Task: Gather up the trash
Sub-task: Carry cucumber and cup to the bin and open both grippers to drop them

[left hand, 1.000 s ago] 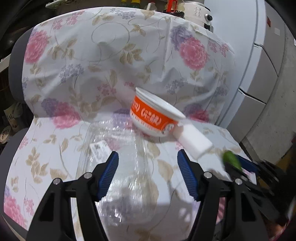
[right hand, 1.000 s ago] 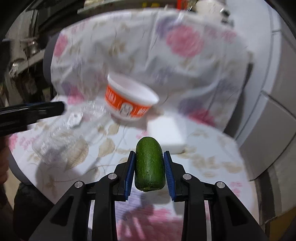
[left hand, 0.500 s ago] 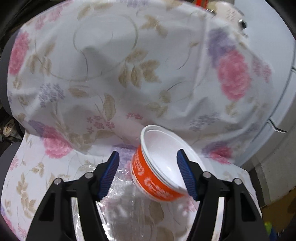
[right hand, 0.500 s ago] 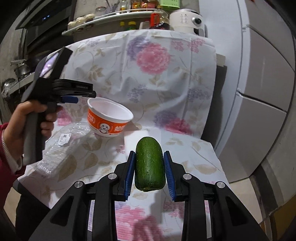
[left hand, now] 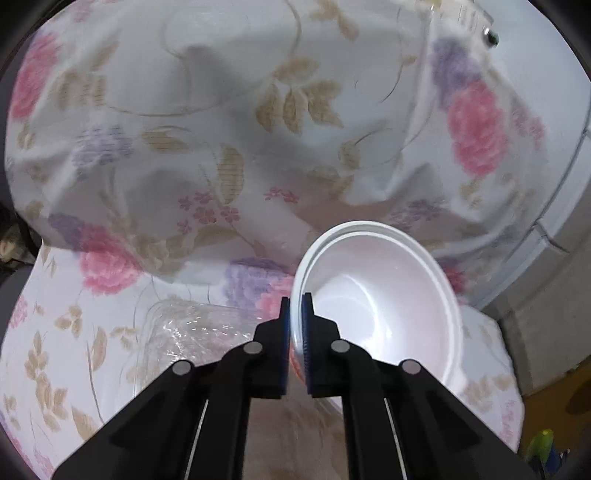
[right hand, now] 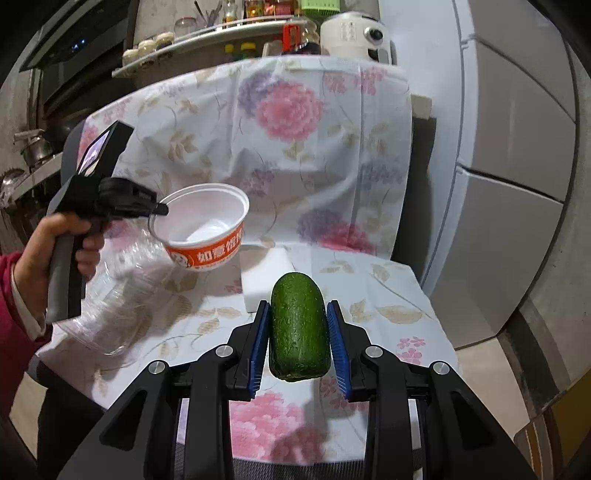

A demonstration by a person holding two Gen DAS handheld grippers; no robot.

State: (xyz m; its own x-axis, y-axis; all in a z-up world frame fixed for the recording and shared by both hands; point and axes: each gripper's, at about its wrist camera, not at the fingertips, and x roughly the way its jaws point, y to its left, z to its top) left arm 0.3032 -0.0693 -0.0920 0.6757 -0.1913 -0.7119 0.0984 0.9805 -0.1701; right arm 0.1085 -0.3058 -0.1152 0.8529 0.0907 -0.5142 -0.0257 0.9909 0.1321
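My left gripper [left hand: 294,325] is shut on the near rim of an empty orange-and-white noodle bowl [left hand: 376,299], which is tilted over the seat. In the right wrist view the left gripper [right hand: 160,210] pinches the bowl [right hand: 207,236] at its left rim. My right gripper [right hand: 297,339] is shut on a green cucumber piece [right hand: 298,328], held upright above the seat's front. A clear plastic container [left hand: 184,336] lies left of the bowl; it also shows in the right wrist view [right hand: 110,295].
A white block [right hand: 266,277] lies on the floral cloth [right hand: 369,291] behind the cucumber. The cloth covers a chair seat and backrest. Grey cabinet [right hand: 517,184] stands at right. Shelves with jars and a white cooker [right hand: 351,33] are behind.
The left gripper moved forward from over the clear container to the bowl and closed on its rim, tilting it. The right gripper keeps the cucumber, nearly still.
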